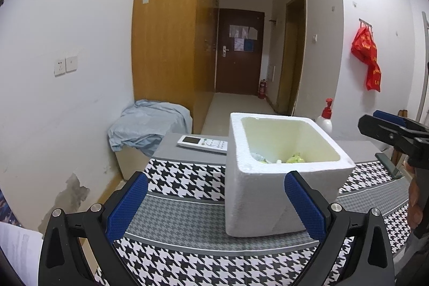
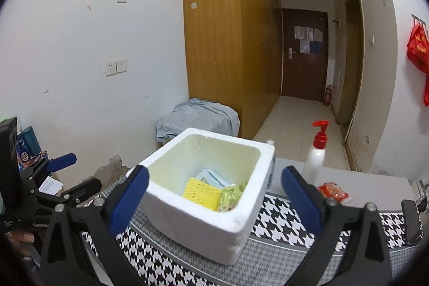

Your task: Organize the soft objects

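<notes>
Both the left gripper (image 1: pixel 215 203) and right gripper (image 2: pixel 214 199) are spread, empty; the red packet (image 2: pixel 333 191) at three o'clock of the foam box (image 2: pixel 211 221) may crush if pinched hard

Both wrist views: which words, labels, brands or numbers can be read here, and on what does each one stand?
No text can be read for certain.
Red bag: yellow characters, too blurred.
Papers on the door: print too small.
Left gripper: small white lettering on its body, illegible.
Remote: screen and button marks too small.
Paper sheet: faint lines, blurred.
Red packet: print unreadable.
</notes>
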The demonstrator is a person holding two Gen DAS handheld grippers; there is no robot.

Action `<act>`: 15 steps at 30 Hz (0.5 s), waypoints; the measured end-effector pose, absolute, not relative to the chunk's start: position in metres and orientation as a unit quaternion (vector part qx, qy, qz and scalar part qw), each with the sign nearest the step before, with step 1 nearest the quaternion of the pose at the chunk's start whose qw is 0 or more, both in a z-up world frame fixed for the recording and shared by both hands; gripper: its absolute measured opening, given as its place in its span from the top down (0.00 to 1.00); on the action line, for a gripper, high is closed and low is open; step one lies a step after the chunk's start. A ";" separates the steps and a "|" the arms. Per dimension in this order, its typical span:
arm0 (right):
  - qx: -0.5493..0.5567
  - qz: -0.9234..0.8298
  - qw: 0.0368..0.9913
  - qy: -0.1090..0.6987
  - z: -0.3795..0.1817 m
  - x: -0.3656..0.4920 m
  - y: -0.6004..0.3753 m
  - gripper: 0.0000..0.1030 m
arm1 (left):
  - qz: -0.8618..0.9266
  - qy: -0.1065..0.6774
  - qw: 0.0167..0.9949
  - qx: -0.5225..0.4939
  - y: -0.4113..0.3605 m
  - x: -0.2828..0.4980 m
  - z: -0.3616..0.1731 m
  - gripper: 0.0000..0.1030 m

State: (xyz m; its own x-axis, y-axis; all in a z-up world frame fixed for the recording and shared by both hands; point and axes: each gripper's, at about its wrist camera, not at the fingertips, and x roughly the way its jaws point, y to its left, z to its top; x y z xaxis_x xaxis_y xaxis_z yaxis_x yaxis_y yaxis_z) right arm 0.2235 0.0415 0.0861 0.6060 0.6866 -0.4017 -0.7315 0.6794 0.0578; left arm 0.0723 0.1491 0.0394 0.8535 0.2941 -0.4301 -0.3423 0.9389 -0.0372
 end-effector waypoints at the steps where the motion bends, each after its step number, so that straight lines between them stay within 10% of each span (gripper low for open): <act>1: -0.055 0.397 0.894 0.200 0.086 0.222 0.040 0.01 | 0.165 0.214 0.961 -0.055 0.147 0.072 0.040 0.01; 15: -0.045 0.384 0.914 0.120 0.080 0.151 -0.026 0.00 | 0.148 0.166 0.974 -0.053 0.095 0.039 0.053 0.01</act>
